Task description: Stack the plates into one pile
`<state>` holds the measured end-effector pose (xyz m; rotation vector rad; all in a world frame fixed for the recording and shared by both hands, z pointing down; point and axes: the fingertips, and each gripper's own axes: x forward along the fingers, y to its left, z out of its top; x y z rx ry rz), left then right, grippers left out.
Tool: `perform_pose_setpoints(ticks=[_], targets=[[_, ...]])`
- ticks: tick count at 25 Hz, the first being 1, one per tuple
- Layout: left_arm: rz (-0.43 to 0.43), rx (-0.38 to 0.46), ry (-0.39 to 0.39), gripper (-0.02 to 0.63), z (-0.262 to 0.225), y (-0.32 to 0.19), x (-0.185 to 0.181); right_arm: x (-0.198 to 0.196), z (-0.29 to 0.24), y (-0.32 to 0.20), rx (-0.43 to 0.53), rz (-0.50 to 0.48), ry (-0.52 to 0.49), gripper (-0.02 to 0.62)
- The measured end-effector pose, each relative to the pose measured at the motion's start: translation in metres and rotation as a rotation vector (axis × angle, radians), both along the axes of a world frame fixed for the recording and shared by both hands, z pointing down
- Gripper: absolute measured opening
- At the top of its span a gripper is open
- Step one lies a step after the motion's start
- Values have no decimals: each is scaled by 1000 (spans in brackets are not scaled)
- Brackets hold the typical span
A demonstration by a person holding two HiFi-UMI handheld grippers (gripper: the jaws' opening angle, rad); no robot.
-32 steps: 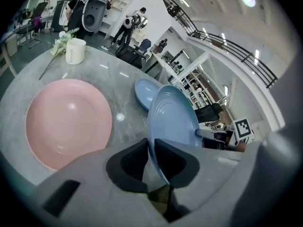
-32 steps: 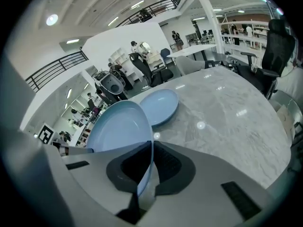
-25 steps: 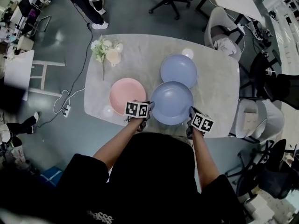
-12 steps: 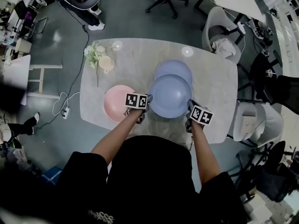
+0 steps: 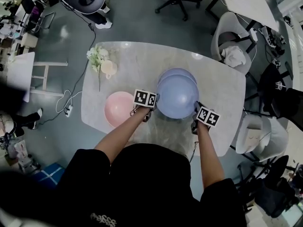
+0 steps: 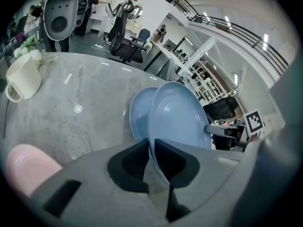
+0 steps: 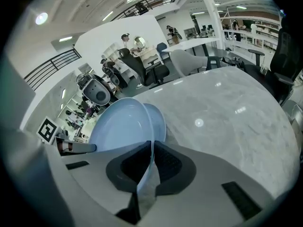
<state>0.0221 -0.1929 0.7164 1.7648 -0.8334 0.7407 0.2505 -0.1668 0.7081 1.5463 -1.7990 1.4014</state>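
Blue plate [image 5: 177, 96] held above the marble counter [image 5: 222, 86], overlapping a second blue plate [image 5: 175, 70]; left gripper [image 5: 154, 105] and right gripper [image 5: 196, 111] fingers pinching its opposite rims; pink plate [image 5: 118, 109] lies well apart.

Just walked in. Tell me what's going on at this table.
A person is stacking plates with a handheld tool in each hand. The left tool and right tool are each shut on opposite rims of a blue plate, holding it over a second blue plate that lies on the marble table. A pink plate sits on the table to the left, not yet in the pile. A cup stands near the far left corner.
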Motion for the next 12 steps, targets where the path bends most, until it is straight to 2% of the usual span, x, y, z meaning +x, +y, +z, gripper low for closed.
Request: perform_pose_setpoints(ticks=[5, 12], targets=[[26, -23, -28, 48, 16, -15, 3, 3, 17, -15, -25, 2, 4, 26], [1, -86, -24, 48, 43, -33, 3, 3, 42, -31, -58, 5, -20, 26]])
